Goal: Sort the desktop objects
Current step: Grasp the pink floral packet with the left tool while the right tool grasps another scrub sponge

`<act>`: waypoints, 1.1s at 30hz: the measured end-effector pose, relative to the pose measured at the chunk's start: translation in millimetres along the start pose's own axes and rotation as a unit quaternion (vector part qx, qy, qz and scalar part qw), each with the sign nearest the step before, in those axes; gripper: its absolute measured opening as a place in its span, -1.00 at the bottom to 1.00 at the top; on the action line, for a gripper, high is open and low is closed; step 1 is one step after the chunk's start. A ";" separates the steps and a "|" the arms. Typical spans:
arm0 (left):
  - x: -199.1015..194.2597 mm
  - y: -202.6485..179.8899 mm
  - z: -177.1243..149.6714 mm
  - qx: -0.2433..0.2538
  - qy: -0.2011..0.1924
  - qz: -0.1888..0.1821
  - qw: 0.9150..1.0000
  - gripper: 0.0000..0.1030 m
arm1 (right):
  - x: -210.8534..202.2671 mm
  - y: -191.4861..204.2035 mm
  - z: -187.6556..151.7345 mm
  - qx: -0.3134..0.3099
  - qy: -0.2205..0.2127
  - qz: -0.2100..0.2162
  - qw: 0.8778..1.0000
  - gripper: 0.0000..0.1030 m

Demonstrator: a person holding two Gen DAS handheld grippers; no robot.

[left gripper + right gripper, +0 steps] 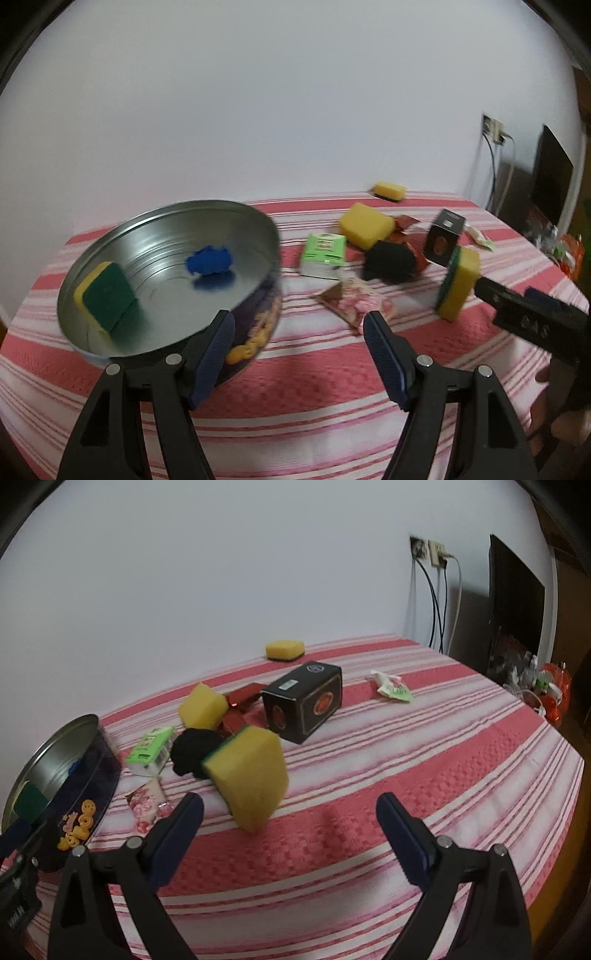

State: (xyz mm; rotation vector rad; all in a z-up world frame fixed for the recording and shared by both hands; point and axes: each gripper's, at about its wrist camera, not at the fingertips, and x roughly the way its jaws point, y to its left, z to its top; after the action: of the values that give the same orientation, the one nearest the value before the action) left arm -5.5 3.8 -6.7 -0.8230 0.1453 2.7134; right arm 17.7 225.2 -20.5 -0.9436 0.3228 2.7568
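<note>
Left gripper (pixel 299 321): open abt halfway, nothing held. Round tin (pixel 166 210) at 9 o'clock, w/ green-top sponge (pixel 107 295) + blue toy (pixel 209 261) inside. Left finger right by tin's edge. Could bump tin on a fast swing and push it away.

Right gripper (pixel 290 799): open wide, nothing held. Yellow sponge (pixel 251 775) at 12 o'clock, just past the tips, tipped up on a corner, not between the pads. Could flop over if poked by one tip, so maybe a missed grab.

In the way, sponge to tin: pink packet (pixel 354 302), green box (pixel 323 254), black lump (pixel 389 262). Easy to knock on a low carry. Behind, abt 1 o'clock: black box (pixel 306 701), near the sponge. Far sponge (pixel 284 650) + white packet (pixel 393 688) well apart, no bother.
</note>
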 end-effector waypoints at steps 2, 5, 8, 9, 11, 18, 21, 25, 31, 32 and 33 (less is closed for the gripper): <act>4.0 -9.4 -1.5 0.012 0.009 -0.011 1.000 0.44 | 5.4 1.2 3.7 -0.002 0.008 0.013 1.000 0.85; 11.7 -18.6 -1.3 0.012 0.028 -0.036 0.999 0.44 | 15.2 8.0 9.2 -0.019 0.017 0.018 1.000 0.85; 17.9 -25.8 1.1 0.011 0.043 -0.051 0.998 0.44 | 27.6 15.1 15.1 -0.048 0.026 0.014 0.998 0.85; 19.8 -27.4 1.9 0.008 0.045 -0.053 0.998 0.44 | 35.5 16.5 18.1 -0.055 0.036 0.017 0.998 0.85; 23.3 -29.3 3.5 0.001 0.052 -0.053 0.997 0.44 | 48.6 18.0 21.2 -0.063 0.050 0.021 0.997 0.84; 45.1 -38.7 6.0 -0.021 0.089 -0.051 0.994 0.44 | 64.8 5.9 20.7 -0.056 0.077 0.028 0.995 -0.16; 57.5 -46.3 10.7 -0.031 0.103 -0.048 0.993 0.44 | 55.7 -5.8 19.0 -0.042 0.048 0.018 0.998 -0.17; 74.1 -52.7 17.8 -0.050 0.119 -0.036 0.991 0.44 | 44.0 -30.2 20.3 0.016 0.023 0.039 0.999 -0.18; 104.6 -58.9 23.3 -0.100 0.156 0.026 0.982 0.44 | 44.1 -45.0 22.5 0.059 0.019 0.058 0.996 -0.18; 109.8 -59.7 23.4 -0.108 0.160 0.039 0.980 0.44 | 45.8 -47.7 24.4 0.062 0.021 0.060 0.996 -0.18; 113.4 -60.3 23.2 -0.114 0.162 0.046 0.979 0.44 | 47.6 -47.1 24.5 0.064 0.022 0.061 0.996 -0.18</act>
State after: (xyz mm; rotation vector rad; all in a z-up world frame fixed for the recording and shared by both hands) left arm -88.4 94.2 -51.1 -1.3552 -0.0624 2.6935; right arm -20.7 282.8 -37.7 -0.9837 0.5746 2.7863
